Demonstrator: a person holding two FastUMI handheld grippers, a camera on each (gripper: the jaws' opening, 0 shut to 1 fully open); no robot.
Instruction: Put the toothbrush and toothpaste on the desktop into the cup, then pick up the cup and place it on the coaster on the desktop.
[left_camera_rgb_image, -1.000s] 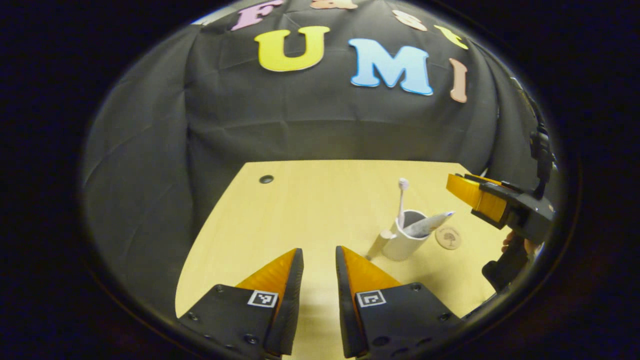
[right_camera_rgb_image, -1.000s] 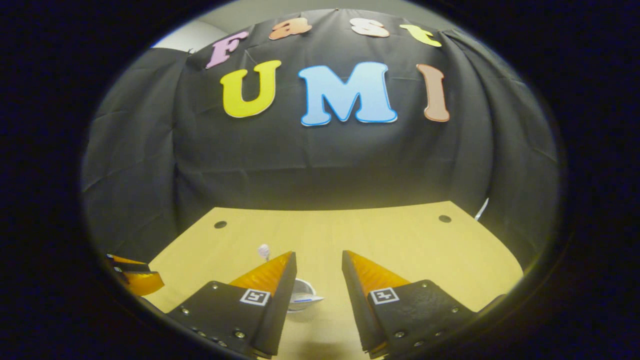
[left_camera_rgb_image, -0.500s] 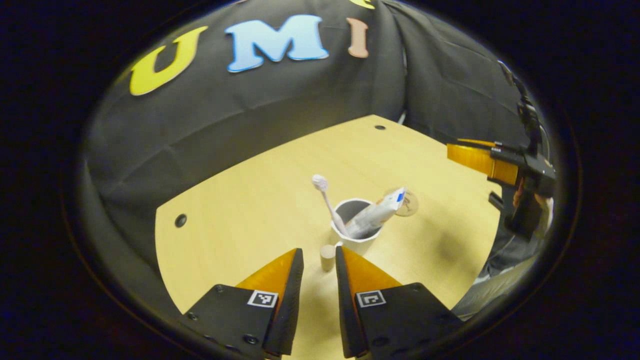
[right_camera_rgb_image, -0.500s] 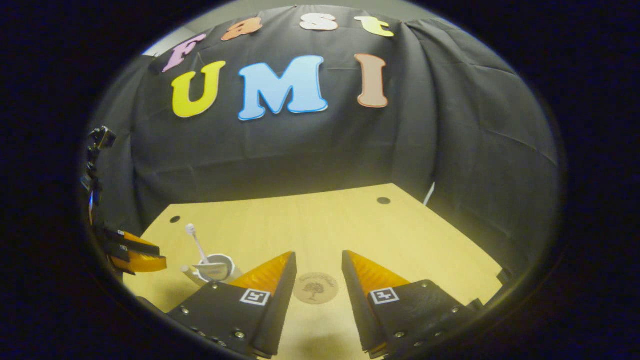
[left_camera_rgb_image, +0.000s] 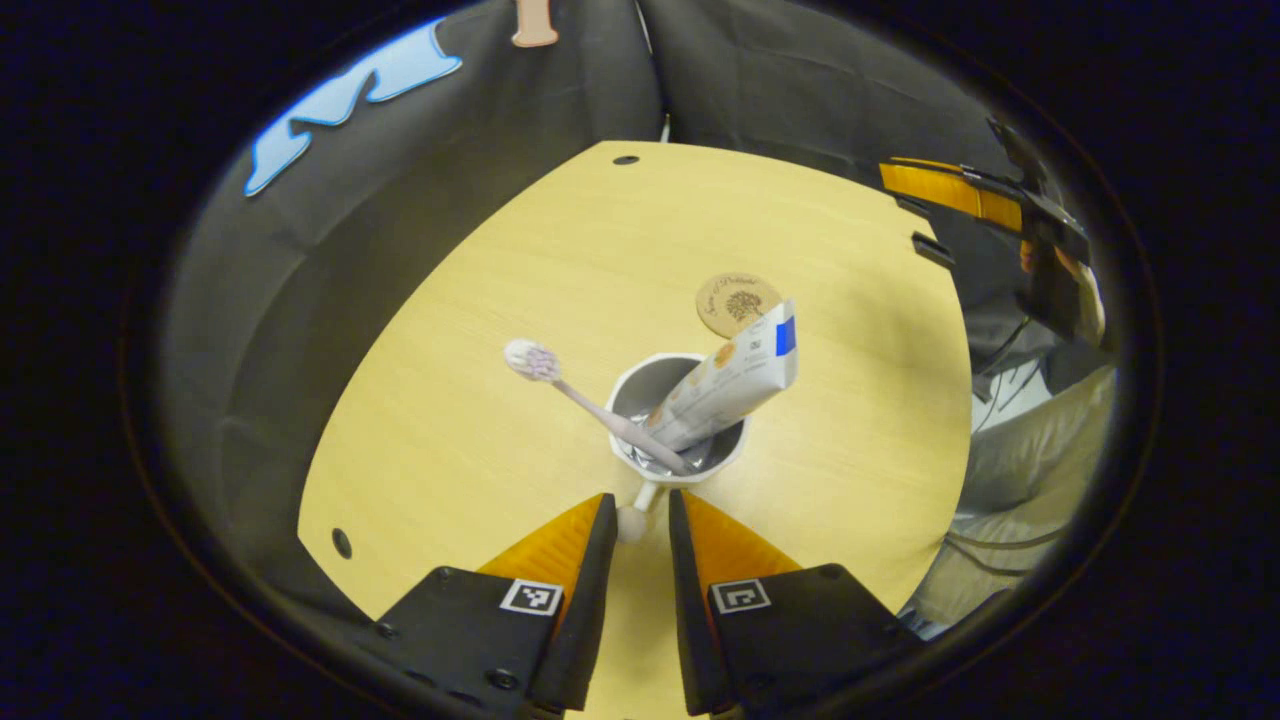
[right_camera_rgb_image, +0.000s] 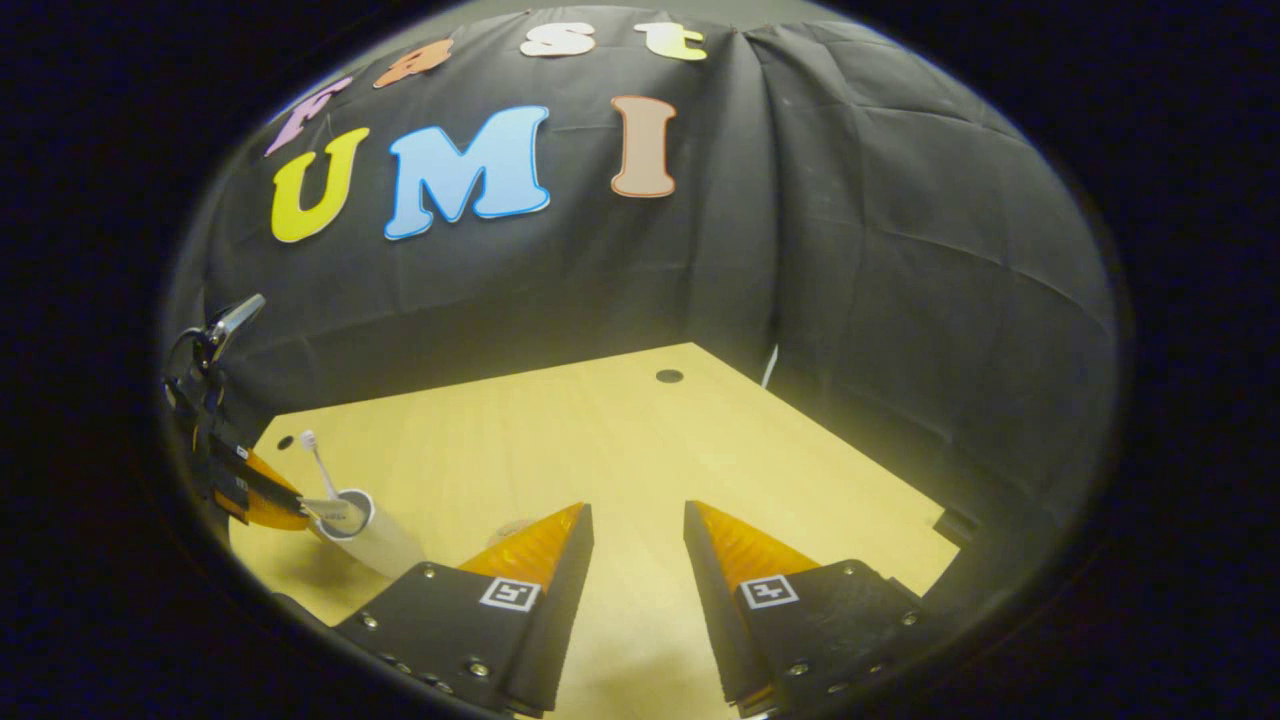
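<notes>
One white handled cup (left_camera_rgb_image: 680, 440) holding toothbrush (left_camera_rgb_image: 590, 400) and toothpaste (left_camera_rgb_image: 730, 380) sits just ahead of left gripper (left_camera_rgb_image: 636, 520), handle pointing between parted jaws. Round cork coaster (left_camera_rgb_image: 738, 304) lies straight beyond. Right gripper (right_camera_rgb_image: 636, 530) farther off, jaws released, empty.

A pale wooden tabletop (left_camera_rgb_image: 520, 330) carries small dark round holes (right_camera_rgb_image: 669, 376) near its corners. Black creased cloth (right_camera_rgb_image: 900, 250) hangs behind it as the wall, and a white cable (right_camera_rgb_image: 768, 366) shows at the far edge.

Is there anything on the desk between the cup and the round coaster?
No. In the left gripper view, only bare desk lies between the cup and the coaster; the toothpaste leans above it.
</notes>
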